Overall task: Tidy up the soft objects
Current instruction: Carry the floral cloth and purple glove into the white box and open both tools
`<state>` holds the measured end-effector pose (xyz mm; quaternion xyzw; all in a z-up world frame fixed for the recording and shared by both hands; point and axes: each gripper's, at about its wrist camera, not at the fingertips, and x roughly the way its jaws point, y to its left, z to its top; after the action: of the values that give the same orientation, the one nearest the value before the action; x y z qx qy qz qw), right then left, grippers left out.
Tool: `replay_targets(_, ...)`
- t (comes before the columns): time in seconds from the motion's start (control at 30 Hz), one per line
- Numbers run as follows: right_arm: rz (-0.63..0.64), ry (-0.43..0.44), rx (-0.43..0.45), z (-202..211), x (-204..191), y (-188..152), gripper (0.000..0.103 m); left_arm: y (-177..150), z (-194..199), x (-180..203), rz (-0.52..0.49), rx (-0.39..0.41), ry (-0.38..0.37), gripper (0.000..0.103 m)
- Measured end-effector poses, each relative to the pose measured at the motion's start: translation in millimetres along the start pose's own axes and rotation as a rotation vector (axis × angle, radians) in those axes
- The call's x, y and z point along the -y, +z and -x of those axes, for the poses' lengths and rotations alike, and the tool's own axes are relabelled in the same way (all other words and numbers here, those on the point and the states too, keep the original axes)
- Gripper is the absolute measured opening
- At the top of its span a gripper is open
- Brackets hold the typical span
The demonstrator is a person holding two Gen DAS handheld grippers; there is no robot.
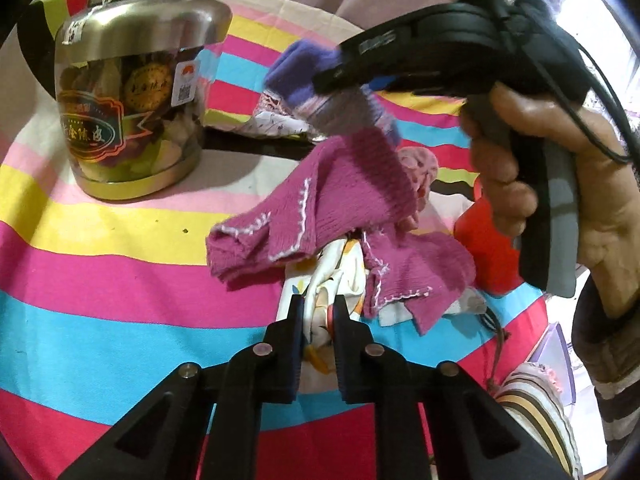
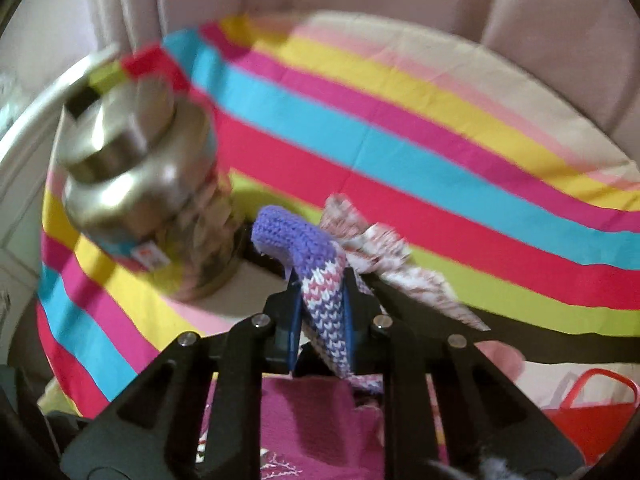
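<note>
1. Knitted purple sock [image 2: 320, 292] is pinched between the right gripper [image 2: 320, 312] fingers, its long axis running up and away from the claw, with the solid purple end flopping forward past the tips and the striped end trailing back underneath.
2. From the left wrist view, that right gripper [image 1: 332, 76] is up in the air, ahead of and above the left one, with the sock [image 1: 320, 92] dangling off it.
3. Left gripper [image 1: 318, 308] is down low, jaws nearly closed on a white printed cloth [image 1: 324, 280] right at its tips. Looks clamped to me.
4. Magenta knit piece [image 1: 320, 208] is draped just ahead of the left claw, partly over that white cloth, so I'd say the left hand is way closer to the pile.
5. Everything sits on a striped cloth [image 1: 100, 240]; a metal-lidded jar [image 1: 132, 92] stands off to the forward left, and a red bag [image 2: 592, 412] sits low on the right.
6. Room's tight, so I'd watch the jar.
</note>
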<state>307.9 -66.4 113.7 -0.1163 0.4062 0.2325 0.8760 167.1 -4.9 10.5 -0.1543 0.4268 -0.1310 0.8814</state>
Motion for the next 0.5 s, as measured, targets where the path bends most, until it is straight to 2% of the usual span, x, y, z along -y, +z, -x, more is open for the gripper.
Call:
replay_targets(0.27, -0.075, -0.043, 0.117, 61.0, 21.2, -13.1, 0.020, 2.8, 25.5, 2.1, -0.008, 0.086, -0.047, 0.013)
replay_targets(0.5, -0.112, -0.066, 0.152, 108.6, 36.4, -59.0, 0.020, 5.4, 40.9, 13.8, -0.025, 0.208, -0.065, 0.013)
